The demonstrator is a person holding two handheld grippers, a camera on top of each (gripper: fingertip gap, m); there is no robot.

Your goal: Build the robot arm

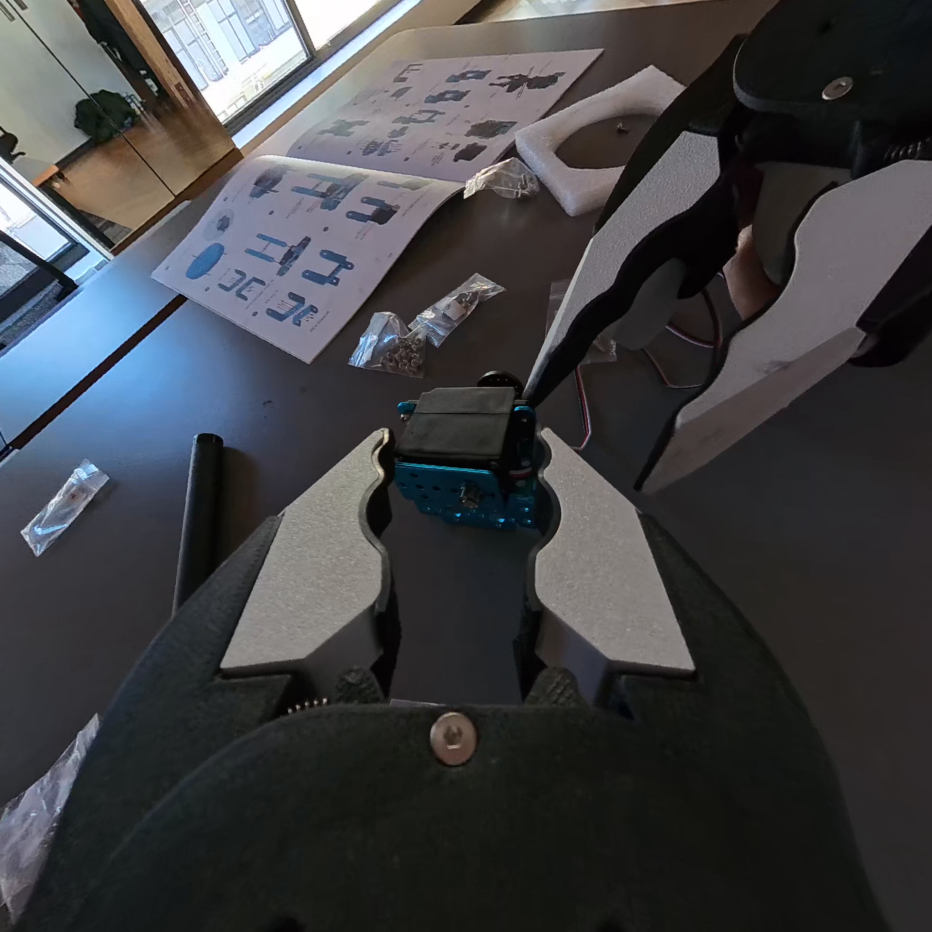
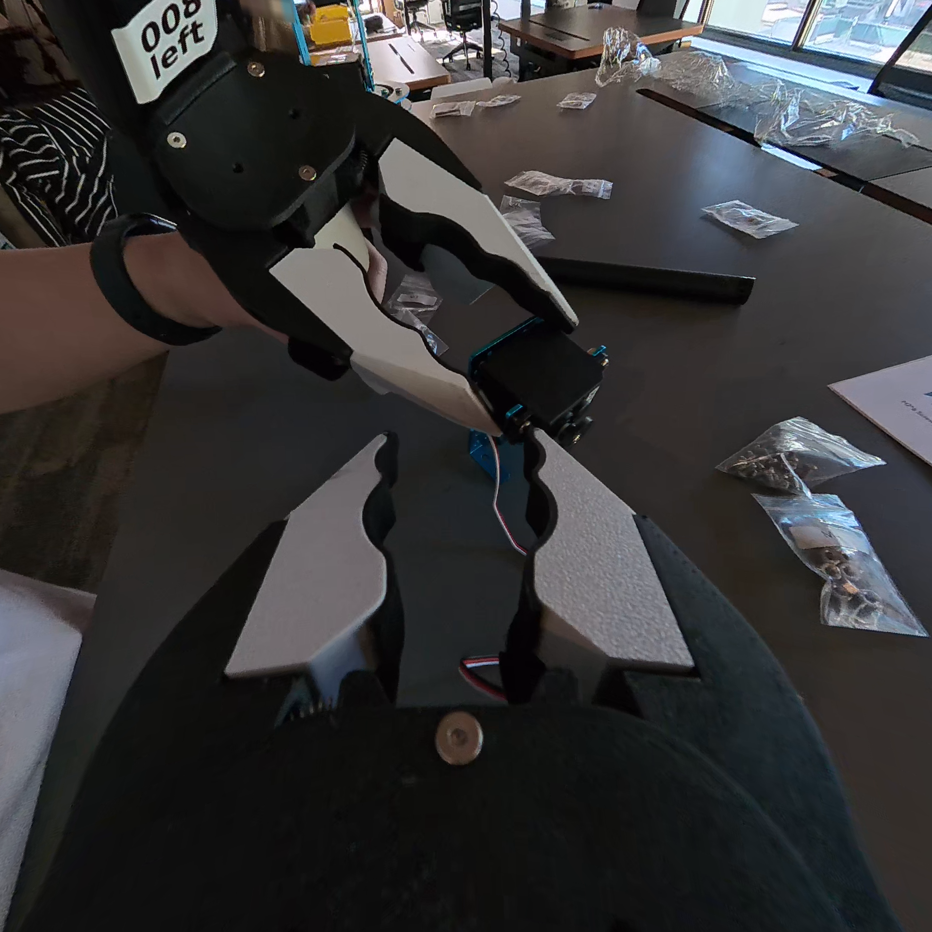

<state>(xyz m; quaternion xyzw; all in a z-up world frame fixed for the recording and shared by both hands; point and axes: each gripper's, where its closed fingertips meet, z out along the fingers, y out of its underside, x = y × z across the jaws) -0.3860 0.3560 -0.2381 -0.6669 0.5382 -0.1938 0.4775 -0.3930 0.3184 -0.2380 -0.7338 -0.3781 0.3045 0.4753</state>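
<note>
A black servo (image 1: 461,423) mounted in a blue metal bracket (image 1: 454,497) stands on the dark table (image 1: 756,655). My left gripper (image 1: 464,444) is shut on this assembly, one fingertip on each side. It also shows in the right wrist view (image 2: 532,375), gripping the servo (image 2: 542,378) from above left. My right gripper (image 2: 461,441) is open and empty, its jaws wide apart. Its right fingertip (image 2: 537,454) touches the bracket's near end. The servo's red, white and brown wire (image 2: 497,499) runs down between the right gripper's fingers. The right gripper shows in the left wrist view (image 1: 587,441).
An open instruction booklet (image 1: 312,242) lies at the back left, a white foam piece (image 1: 570,146) behind it. Small plastic bags of screws (image 1: 398,343) (image 2: 787,461) and a black tube (image 1: 199,514) lie around. A person's forearm with a black wristband (image 2: 131,282) is at the left. The white foam piece (image 1: 570,146) is about 30 cm from both grippers' fingertips.
</note>
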